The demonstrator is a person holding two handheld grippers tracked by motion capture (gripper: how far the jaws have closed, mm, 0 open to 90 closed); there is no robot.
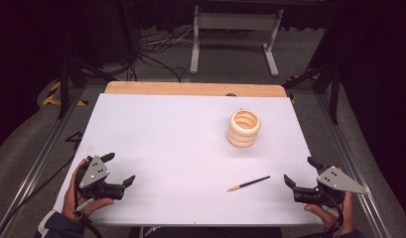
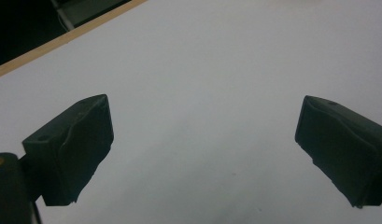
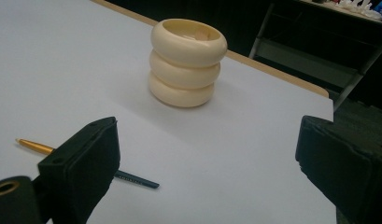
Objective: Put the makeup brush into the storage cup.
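Pen [image 1: 248,184] on bare white table [image 1: 180,144] between spread, empty left tongs [image 1: 119,169] and right tongs [image 1: 300,171]

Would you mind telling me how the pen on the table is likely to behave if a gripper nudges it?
The pen is slim and round, lying flat on the smooth white table, so it would probably roll or slide. It looks stiff and light, and probably awkward to pinch.

the white-topped table [image 1: 180,148] is lying bare across its left and middle, giving wide passage there. a cream ribbed ring-stacked holder [image 1: 243,128] is standing upright toward the far right, and a thin dark pen with a gold tip [image 1: 248,184] is lying flat near the front right, well apart from it. the left claw [image 1: 119,169] and right claw [image 1: 299,170], both gaping wide, are sitting at the near corners.
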